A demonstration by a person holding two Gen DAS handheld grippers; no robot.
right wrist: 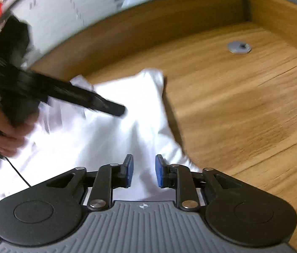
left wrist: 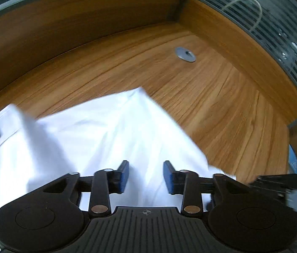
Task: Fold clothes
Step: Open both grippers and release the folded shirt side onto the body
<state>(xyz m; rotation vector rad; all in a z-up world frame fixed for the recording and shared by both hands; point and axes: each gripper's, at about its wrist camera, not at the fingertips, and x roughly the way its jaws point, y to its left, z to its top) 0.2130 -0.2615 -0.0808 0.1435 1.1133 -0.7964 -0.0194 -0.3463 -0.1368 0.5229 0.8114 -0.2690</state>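
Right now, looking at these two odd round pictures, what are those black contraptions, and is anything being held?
There is no robot here. A person holds a hand-held gripper in each hand, and a small wide-angle camera on each one looks along its jaws. One picture is from the left gripper, the other from the right gripper, which also shows the left one in the person's hand. A white garment lies on a wooden table. Both pairs of jaws stand apart, holding nothing.
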